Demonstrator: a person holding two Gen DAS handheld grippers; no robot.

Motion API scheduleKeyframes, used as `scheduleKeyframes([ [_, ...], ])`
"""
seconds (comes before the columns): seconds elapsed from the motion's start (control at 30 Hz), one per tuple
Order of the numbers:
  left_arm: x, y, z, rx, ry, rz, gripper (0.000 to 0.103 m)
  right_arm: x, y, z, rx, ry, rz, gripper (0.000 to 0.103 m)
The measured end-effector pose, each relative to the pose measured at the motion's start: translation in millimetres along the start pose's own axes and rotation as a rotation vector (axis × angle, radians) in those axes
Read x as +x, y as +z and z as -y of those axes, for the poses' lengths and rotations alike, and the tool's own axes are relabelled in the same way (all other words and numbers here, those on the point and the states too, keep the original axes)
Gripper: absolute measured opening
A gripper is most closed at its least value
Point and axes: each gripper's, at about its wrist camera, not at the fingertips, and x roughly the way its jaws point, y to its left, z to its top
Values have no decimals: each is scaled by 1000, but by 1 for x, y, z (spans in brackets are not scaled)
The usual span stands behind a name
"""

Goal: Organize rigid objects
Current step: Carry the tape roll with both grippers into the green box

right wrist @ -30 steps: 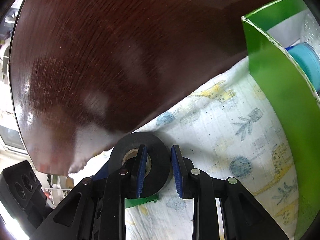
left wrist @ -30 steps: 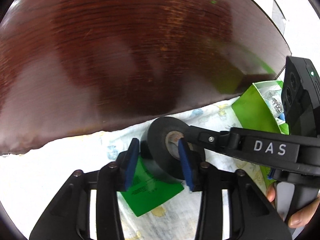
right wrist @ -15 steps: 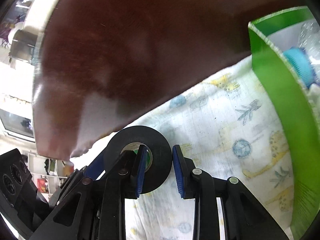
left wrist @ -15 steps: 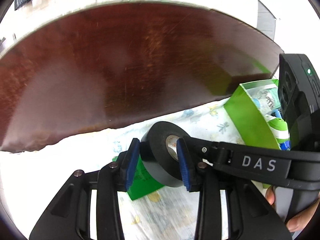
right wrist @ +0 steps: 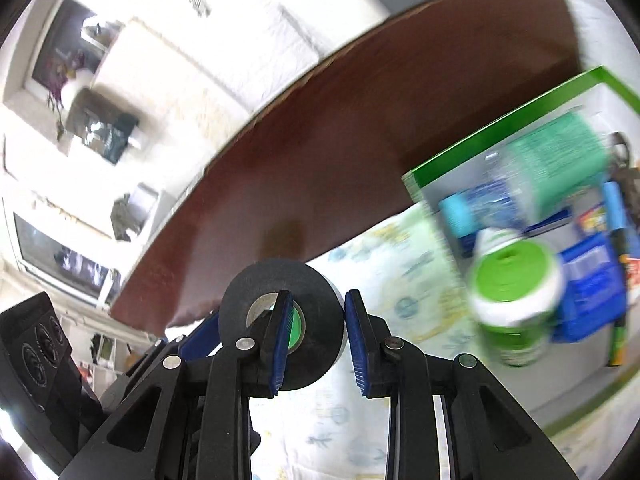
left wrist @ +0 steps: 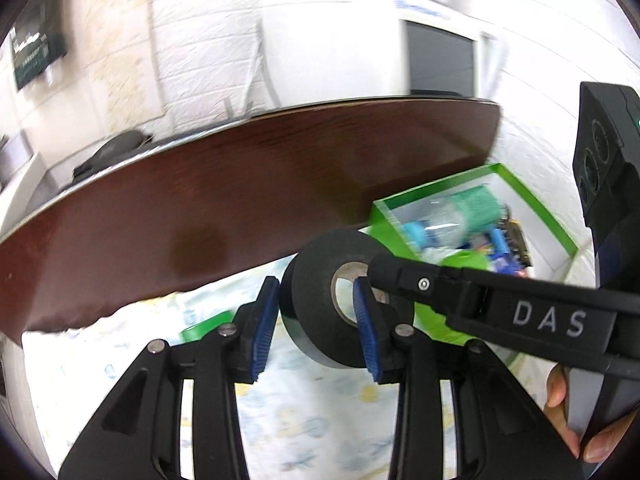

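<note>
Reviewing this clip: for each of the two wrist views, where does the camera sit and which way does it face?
Left wrist: sits behind the left gripper, facing down over the roll of black tape toward the green box; the right gripper and fingers show.
Right wrist: sits behind the right gripper, facing down at the roll of black tape and green box; the left gripper's blue finger shows.
Shared: tape, box, brown table, patterned cloth.
</note>
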Motion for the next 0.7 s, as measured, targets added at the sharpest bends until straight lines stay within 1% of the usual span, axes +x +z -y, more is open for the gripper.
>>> scheduleKeyframes([
  [0.03,-1,1,7,12,-5,0,35,-9,1,7,7,-3,16,29],
  [0.07,-2,3,17,27,-11,-1,35,-9,8,3,13,-7,28,29],
  [0.2,3,12,52,78,-38,-4,35,-44,11,30,32,-31,95,29],
  [0.23,6,14,64,92,-46,-4,35,-39,11,26,36,-40,108,29],
  [0.3,8,17,82,116,-58,-3,35,-47,11,31,46,-57,131,29],
  [0.4,14,23,107,152,-86,-6,35,-66,12,53,79,-74,164,29],
  [0.53,21,29,140,205,-121,-8,35,-85,18,72,117,-103,208,29],
  [0.6,26,32,157,230,-137,-13,35,-102,20,92,133,-120,232,29],
  [0.7,36,37,177,257,-154,-23,35,-112,24,109,157,-147,259,29],
])
